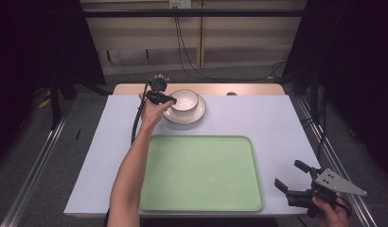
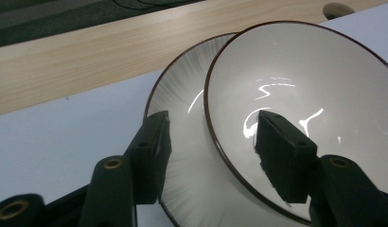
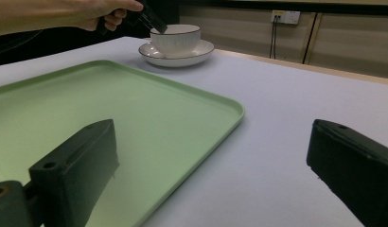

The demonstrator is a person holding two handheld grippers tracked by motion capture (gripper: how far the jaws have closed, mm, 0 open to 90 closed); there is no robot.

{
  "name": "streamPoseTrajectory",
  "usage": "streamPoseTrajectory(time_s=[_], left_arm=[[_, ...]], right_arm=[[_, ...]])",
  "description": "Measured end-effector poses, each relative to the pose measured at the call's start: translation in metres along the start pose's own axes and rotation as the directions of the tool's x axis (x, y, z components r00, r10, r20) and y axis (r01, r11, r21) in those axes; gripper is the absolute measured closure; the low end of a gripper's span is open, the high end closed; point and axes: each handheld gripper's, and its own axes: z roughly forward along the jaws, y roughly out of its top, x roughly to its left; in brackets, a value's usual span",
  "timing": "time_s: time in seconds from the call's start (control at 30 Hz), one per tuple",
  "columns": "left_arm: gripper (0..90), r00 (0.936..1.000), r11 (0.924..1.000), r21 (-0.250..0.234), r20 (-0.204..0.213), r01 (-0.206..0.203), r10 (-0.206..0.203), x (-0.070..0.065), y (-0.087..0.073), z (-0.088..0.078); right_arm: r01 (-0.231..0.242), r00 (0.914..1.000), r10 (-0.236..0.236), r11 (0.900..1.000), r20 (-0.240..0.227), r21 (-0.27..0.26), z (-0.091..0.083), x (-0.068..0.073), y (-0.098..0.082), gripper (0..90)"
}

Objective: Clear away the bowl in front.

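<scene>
There, round glossy white bowl (image 2: 301, 90) on ribbed saucer (image 2: 182, 104), rim between parted left gripper (image 2: 211, 142) jaws; right gripper (image 1: 296, 182) gaping wide beside smooth green tray (image 1: 201, 172).

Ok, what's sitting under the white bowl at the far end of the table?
A white plate with a dark rim is under the bowl. The bowl covers the plate's middle. The left gripper has one jaw inside the bowl and one outside.

The table (image 1: 277, 127) bears a green tray (image 1: 201, 172) and saucer (image 1: 175, 116).

Left gripper (image 1: 169, 99) and right gripper (image 1: 290, 177) both gape.
</scene>
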Motion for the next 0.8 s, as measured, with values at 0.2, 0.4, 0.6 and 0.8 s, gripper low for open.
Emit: streamPoseTrajectory(time_s=[0.2,0.4,0.6,0.8], left_arm=[[51.6,0.9998,0.9994,0.028,-0.004,0.02,-0.02,0.004,-0.001,0.003],[60.5,0.9984,0.9977,0.051,0.032,0.044,-0.046,0.006,0.001,0.007],[65.2,0.9987,0.9948,0.094,0.031,0.038,-0.041,0.005,0.006,0.014],[71.1,0.999,0.9924,0.116,0.016,0.039,-0.041,0.004,0.006,0.02]], right_arm=[[0.002,1.0,-0.002,1.0,-0.006,0.003,0.0,0.001,0.0,2.3],[0.01,0.9999,-0.01,1.0,-0.002,-0.002,-0.001,0.002,0.001,2.3],[0.014,0.9999,-0.014,1.0,-0.002,-0.003,-0.001,0.0,0.0,2.3],[0.025,0.9996,-0.025,1.0,-0.015,0.002,-0.001,0.001,0.0,2.0]])
